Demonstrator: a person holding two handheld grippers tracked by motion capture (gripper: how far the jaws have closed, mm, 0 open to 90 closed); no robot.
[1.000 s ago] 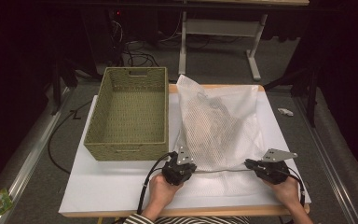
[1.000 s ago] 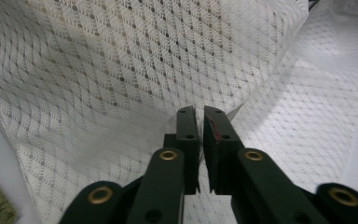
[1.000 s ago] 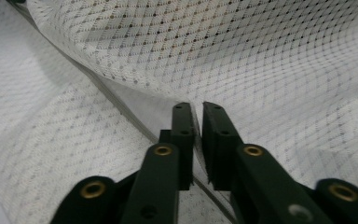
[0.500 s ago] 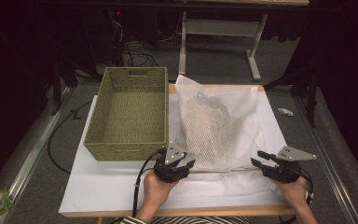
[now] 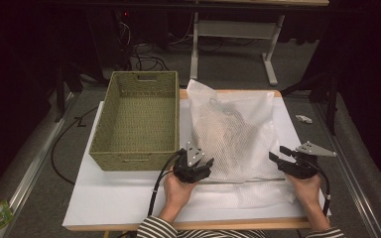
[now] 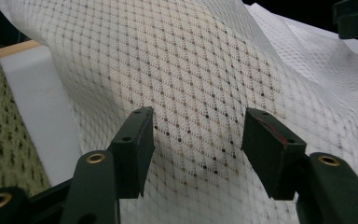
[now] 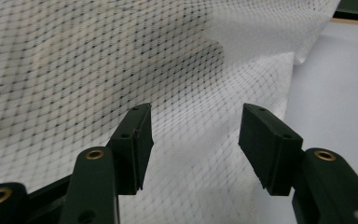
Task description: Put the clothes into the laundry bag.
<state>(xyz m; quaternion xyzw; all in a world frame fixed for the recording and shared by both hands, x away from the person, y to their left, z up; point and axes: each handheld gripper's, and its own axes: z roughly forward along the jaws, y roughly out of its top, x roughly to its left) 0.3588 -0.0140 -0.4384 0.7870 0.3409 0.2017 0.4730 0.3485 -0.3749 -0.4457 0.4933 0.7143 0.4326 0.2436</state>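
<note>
Now both grippers are letting go of the white mesh bag (image 5: 233, 134). A second ago they were pinched shut near the bag's bottom edge, at the lower middle of the high view. Their jaws have just been opening, and both hands are sitting a little farther from the bag than before. The left gripper (image 5: 204, 166) is at the lower middle of the high view, just beside the bag's lower left corner. The right gripper (image 5: 277, 156) is at the lower right, next to the bag's lower right corner. Both are standing about half open and holding nothing.

I think this means the bag is being left where it is. It is lying flat on the white table (image 5: 129, 198), in the middle right of the high view, with something dark and lumpy inside. The green woven basket (image 5: 139, 119) is sitting just beside it on the left, and it looks empty.

In the high view I am seeing the whole table, the basket and both hands together. The left gripper view is showing the mesh (image 6: 205, 70) up close, with little dots, and no cloth between the jaws. It is also showing the basket wall (image 6: 0, 130) at the left edge. The right gripper view is showing the bag's folded edge (image 7: 279, 79) and bare table at the right.
</note>
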